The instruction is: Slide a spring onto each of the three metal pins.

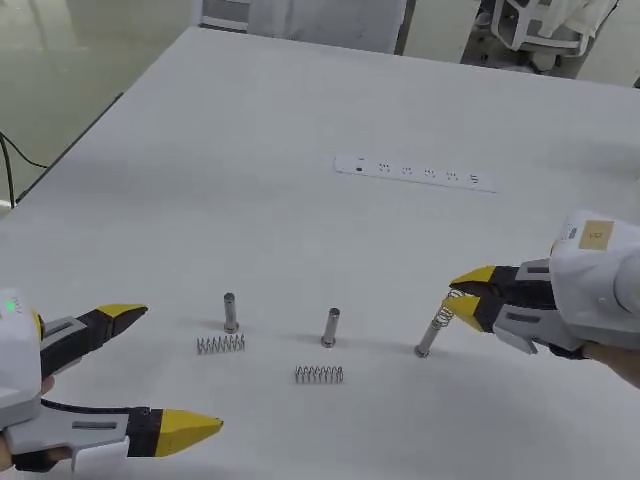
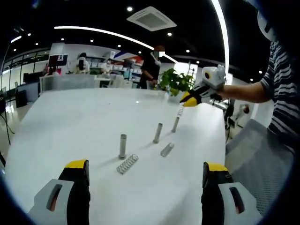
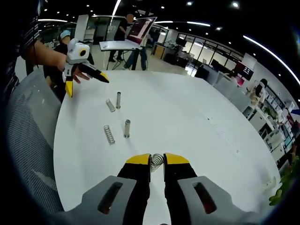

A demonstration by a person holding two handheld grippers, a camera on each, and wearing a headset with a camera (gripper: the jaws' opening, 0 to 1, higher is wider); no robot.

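Head view: the spring, clamped in the right gripper, sits partly over the pin just below its tips; first threading appears under way, next needing a downward slide and release; left gripper stands jaws apart.

A wide white table is stretching away through the head view, its top plain and pale. A white power strip is lying flat on it, right of centre in the upper half, well apart from everything else. Lower in the frame, three metal pins are sitting in a loose row. The left pin and the middle pin are standing upright, while the right pin is leaning to the right with its foot on the surface. The left spring is lying on its side just below the left pin. The centre spring is lying flat just below the middle pin.
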